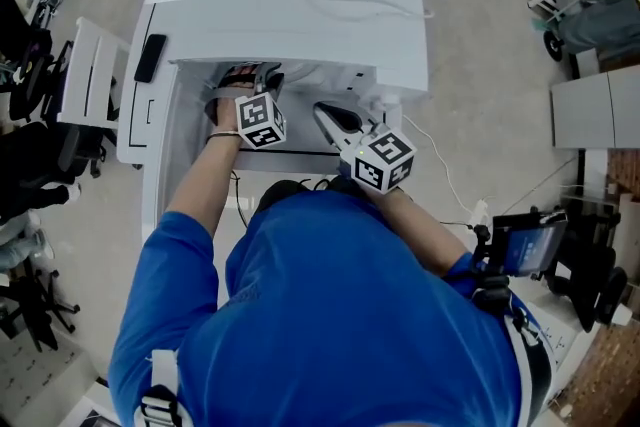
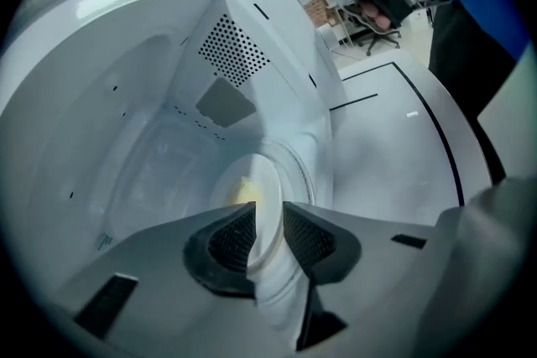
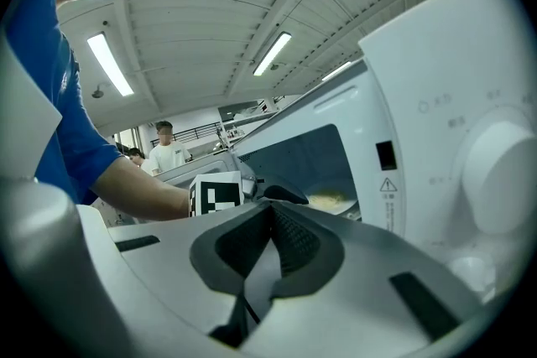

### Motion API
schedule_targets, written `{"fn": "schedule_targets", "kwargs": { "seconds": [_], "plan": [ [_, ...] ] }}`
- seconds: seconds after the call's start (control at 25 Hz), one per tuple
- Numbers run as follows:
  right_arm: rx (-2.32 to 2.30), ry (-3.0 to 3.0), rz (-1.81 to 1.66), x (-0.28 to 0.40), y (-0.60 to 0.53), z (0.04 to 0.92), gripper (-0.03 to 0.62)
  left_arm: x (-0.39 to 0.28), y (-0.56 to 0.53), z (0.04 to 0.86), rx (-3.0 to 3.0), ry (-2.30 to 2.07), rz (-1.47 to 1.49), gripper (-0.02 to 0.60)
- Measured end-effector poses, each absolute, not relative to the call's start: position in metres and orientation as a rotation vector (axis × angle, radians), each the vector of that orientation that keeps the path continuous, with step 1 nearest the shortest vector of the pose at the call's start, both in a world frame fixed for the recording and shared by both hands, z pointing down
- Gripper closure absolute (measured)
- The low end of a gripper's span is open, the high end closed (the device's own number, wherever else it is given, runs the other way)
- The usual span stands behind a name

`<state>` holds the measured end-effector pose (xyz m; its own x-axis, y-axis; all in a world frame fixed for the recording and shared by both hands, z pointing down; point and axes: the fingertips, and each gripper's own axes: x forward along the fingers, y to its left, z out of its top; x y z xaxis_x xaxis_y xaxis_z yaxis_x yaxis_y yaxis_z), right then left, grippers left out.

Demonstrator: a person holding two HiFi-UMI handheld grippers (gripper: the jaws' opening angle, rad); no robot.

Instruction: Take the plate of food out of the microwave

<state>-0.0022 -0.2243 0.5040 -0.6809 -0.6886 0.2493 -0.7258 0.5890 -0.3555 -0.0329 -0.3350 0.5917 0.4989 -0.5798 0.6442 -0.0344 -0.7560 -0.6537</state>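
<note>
The white microwave (image 1: 300, 5) stands with its door (image 1: 90, 85) swung out to the left. Inside, a white plate (image 2: 267, 180) carries a small heap of yellow food (image 2: 243, 193). My left gripper (image 2: 268, 235) reaches into the cavity, rolled on its side. The plate's near rim stands edge-on between its open jaws, and the pads do not visibly press on it. From the right gripper view the plate (image 3: 331, 201) and the left gripper (image 3: 281, 195) show through the opening. My right gripper (image 3: 270, 218) hovers shut and empty in front of the microwave's control panel (image 3: 470, 138).
The microwave sits on a white cabinet (image 1: 160, 175). Its cavity walls (image 2: 126, 121) close in around the left gripper. A black chair (image 1: 30, 165) and shelving stand to the left, and a cart (image 1: 600, 105) to the right. People (image 3: 168, 147) stand far behind.
</note>
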Motion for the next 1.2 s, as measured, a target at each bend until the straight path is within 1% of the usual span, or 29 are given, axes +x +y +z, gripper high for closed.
{"fn": "schedule_targets", "kwargs": {
  "seconds": [0.16,0.44,0.56,0.76,1.2],
  "plan": [
    [1.234,-2.724,0.67,0.002,-0.225,0.502,0.597,-0.032,-0.337,0.602,-2.089,0.404,-1.295,0.486],
    [1.251,-2.728,0.664,0.004,-0.228,0.5,0.599,-0.029,-0.342,0.604,-2.025,0.37,-1.324,0.486],
    [1.25,-2.727,0.664,0.003,-0.229,0.501,0.599,-0.028,-0.343,0.606,-2.035,0.364,-1.319,0.496],
    [1.255,-2.72,0.667,0.006,-0.23,0.502,0.598,-0.029,-0.338,0.606,-2.067,0.369,-1.314,0.537],
    [1.237,-2.715,0.686,0.002,-0.228,0.509,0.598,-0.035,-0.324,0.601,-2.108,0.401,-1.297,0.541]
  ]
}}
